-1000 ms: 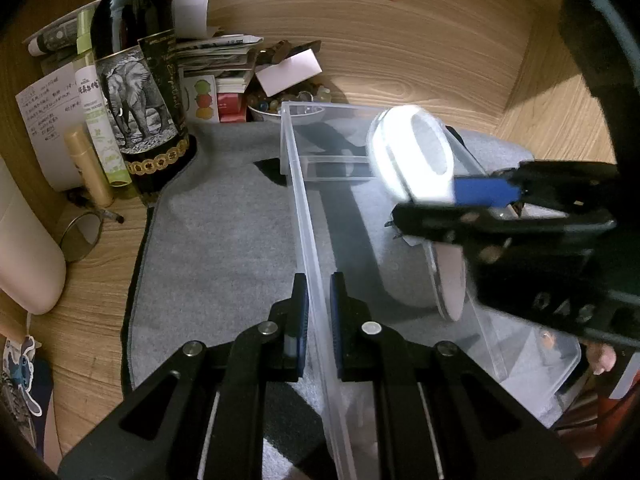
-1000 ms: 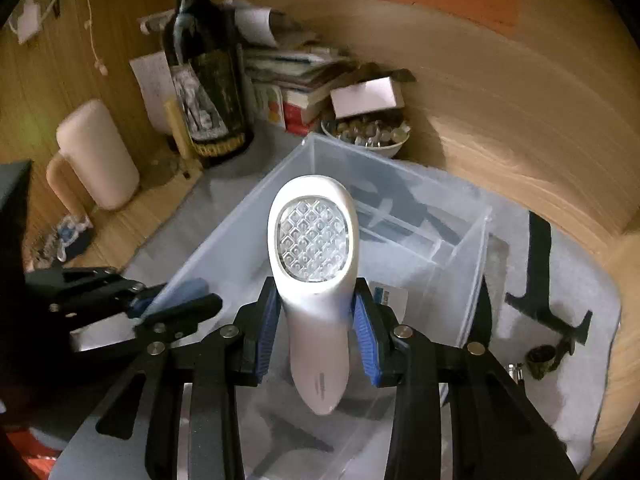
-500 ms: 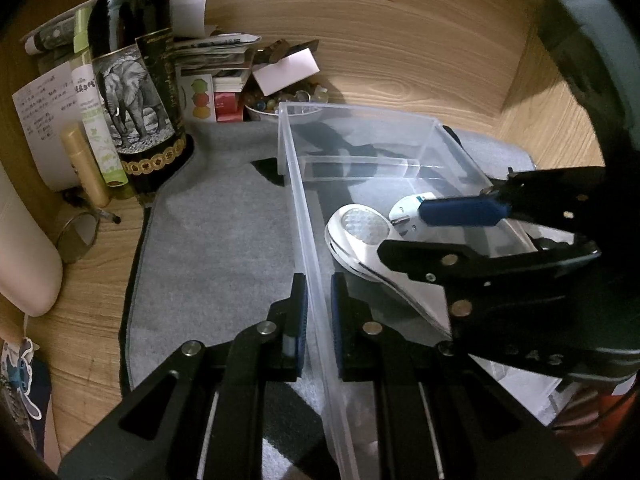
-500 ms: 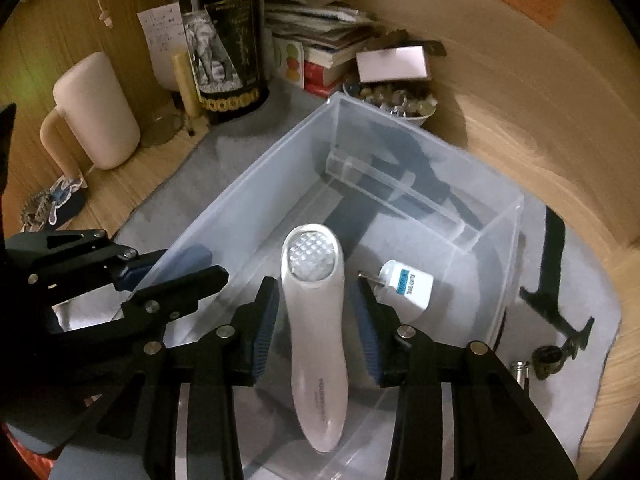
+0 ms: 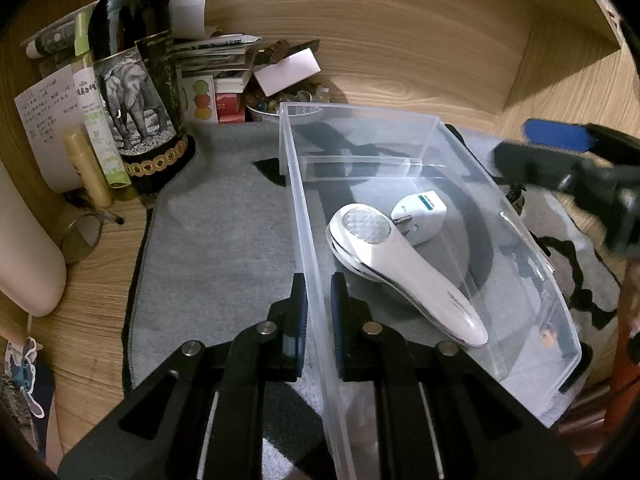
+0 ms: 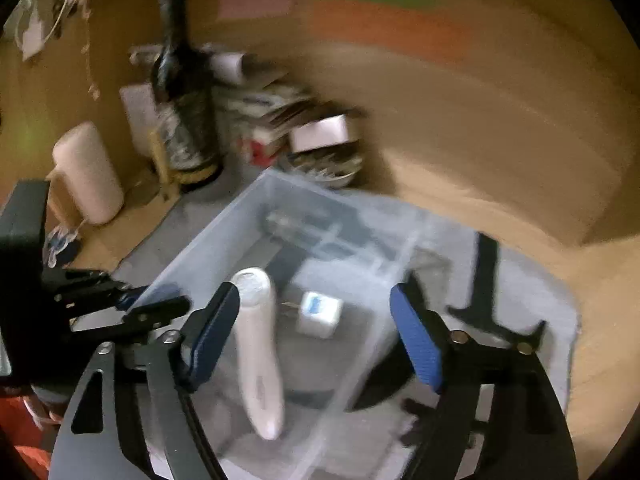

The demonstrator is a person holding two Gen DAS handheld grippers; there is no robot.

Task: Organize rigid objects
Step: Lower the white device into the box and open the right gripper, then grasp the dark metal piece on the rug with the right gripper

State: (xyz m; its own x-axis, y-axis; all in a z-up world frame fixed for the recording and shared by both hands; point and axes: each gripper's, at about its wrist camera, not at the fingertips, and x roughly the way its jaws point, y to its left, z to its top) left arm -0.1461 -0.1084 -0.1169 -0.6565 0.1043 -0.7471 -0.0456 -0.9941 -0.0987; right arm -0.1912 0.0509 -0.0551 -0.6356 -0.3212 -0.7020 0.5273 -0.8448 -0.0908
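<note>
I can make out very little lettering. The dark wine bottle (image 5: pixel 138 80) carries a label with an elephant picture and gold script down its side — too small to read. The white handheld device (image 5: pixel 400 264) has grey print on its handle, illegible. The white plug adapter (image 5: pixel 420 216) bears a blue label — unreadable. Handwritten notes (image 5: pixel 44 120) stay indecipherable.

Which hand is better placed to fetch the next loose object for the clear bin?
Right. The right gripper is open and holds nothing, the white handheld device already lying in the clear bin. The left gripper is clamped on the bin's wall.
</note>
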